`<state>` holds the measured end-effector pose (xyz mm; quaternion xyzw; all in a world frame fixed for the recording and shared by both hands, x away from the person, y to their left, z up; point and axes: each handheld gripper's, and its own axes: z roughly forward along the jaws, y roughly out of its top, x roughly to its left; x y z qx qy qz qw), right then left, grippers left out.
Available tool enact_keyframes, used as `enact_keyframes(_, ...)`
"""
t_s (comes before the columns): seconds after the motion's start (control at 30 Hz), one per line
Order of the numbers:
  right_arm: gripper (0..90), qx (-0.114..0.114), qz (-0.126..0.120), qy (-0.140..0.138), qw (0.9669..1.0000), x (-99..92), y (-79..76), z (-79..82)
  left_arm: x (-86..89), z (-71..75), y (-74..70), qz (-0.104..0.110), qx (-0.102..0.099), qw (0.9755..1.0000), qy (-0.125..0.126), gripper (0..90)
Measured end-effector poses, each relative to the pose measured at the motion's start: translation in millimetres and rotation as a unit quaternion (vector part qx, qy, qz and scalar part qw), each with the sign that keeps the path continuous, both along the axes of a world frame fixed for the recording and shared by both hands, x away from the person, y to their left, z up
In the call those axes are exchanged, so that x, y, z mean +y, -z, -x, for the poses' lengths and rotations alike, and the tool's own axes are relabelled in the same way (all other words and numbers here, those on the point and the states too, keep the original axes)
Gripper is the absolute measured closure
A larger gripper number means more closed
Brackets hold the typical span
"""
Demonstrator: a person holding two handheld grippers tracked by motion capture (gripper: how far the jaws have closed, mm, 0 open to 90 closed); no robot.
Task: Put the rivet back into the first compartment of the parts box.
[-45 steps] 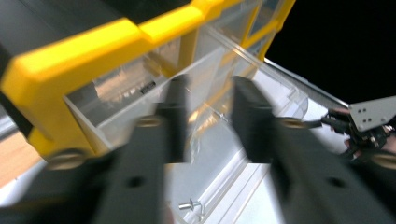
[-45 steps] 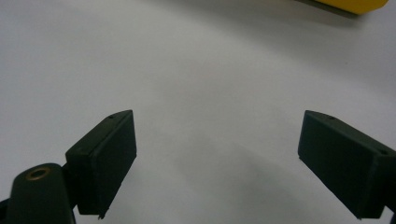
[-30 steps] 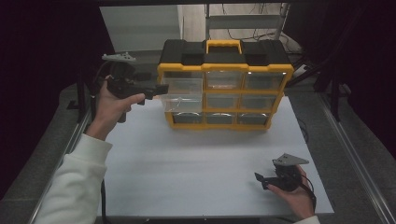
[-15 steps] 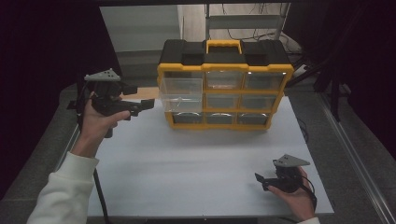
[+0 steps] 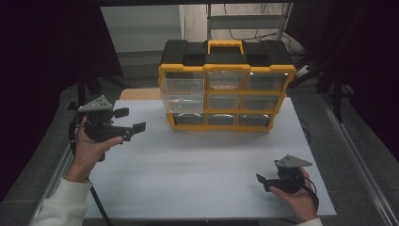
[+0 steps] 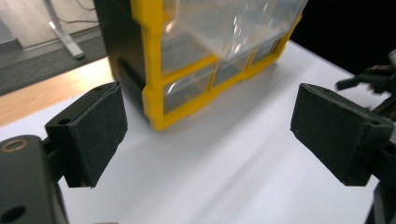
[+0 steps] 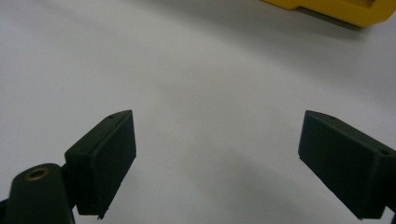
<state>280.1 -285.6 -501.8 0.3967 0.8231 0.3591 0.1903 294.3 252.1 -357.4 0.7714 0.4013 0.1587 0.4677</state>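
A yellow and black organizer [image 5: 226,89] with clear drawers stands at the back of the white table [image 5: 197,165]. Its upper left drawer [image 5: 181,96] sticks out toward me. My left gripper [image 5: 131,119] hovers open over the table's left side, well short of the organizer, with nothing between its jaws. In the left gripper view the organizer [image 6: 154,70] and the protruding drawer [image 6: 233,23] lie ahead of the left gripper [image 6: 210,135]. My right gripper [image 5: 262,182] rests open near the front right corner. The right gripper [image 7: 217,158] looks onto bare table, holding nothing.
The organizer's yellow base [image 7: 341,9] edges the top of the right gripper view. A wooden strip [image 5: 134,94] lies behind the table's left rear corner. Metal rails run along both table sides. The right gripper [image 6: 373,79] appears far off in the left gripper view.
My left gripper has drawn back from the organizer's upper left drawer, moving left and toward me. The right gripper has stayed put.
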Motion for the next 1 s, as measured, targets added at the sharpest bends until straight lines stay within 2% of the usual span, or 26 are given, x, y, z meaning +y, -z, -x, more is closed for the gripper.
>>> enact_keyframes(0.23,11.6,-0.002,-0.004,-0.004,1.0000,0.9,-1.4,1.6,3.4,14.1,37.2,-0.008,0.008,0.9998,-0.015,11.8)
enact_keyframes(0.6,9.7,-0.002,-0.016,-0.015,0.9998,1.2,-2.7,1.5,2.6,36.5,95.3,-0.025,0.041,0.9986,-0.023,11.9)
enact_keyframes(0.7,9.4,-0.005,-0.019,-0.019,0.9996,1.6,-3.5,2.3,1.0,40.6,107.3,-0.030,0.046,0.9982,-0.027,11.8)
enact_keyframes(0.8,9.4,-0.008,-0.022,-0.021,0.9995,2.0,-4.2,2.8,-0.9,44.1,120.7,-0.027,0.059,0.9976,-0.026,11.8)
enact_keyframes(0.87,9.3,-0.008,-0.021,-0.022,0.9995,1.7,-4.1,2.6,-2.3,45.5,129.0,-0.034,0.067,0.9968,-0.027,11.6)
enact_keyframes(1.0,9.2,-0.008,-0.022,-0.025,0.9994,2.1,-4.1,2.7,-4.7,46.4,138.2,-0.045,0.072,0.9960,-0.029,11.8)
